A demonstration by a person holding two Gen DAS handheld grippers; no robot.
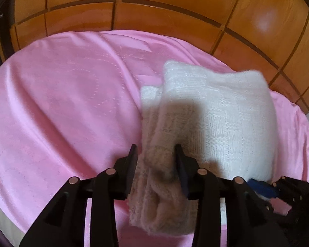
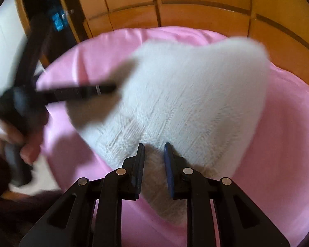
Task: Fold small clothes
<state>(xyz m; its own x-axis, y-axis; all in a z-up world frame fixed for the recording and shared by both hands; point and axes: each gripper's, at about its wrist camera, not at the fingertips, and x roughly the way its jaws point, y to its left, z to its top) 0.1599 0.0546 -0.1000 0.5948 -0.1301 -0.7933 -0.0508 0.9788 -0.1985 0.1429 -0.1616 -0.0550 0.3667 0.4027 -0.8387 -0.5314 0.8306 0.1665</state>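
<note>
the white knit garment lies folded at centre frame on the pink sheet, its near edge pinched by the right gripper, loose between the left gripper's parted jaws, so the fold could spring open.

White knit garment, ribbed stitch, cream-grey in the shaded fold at 6 o'clock. Pink sheet with faint dotted curved stitching at 9 o'clock. Orange-brown wooden panelling, dark seams in a grid, at 12 o'clock. Both grippers black; right gripper has one blue pad.
</note>
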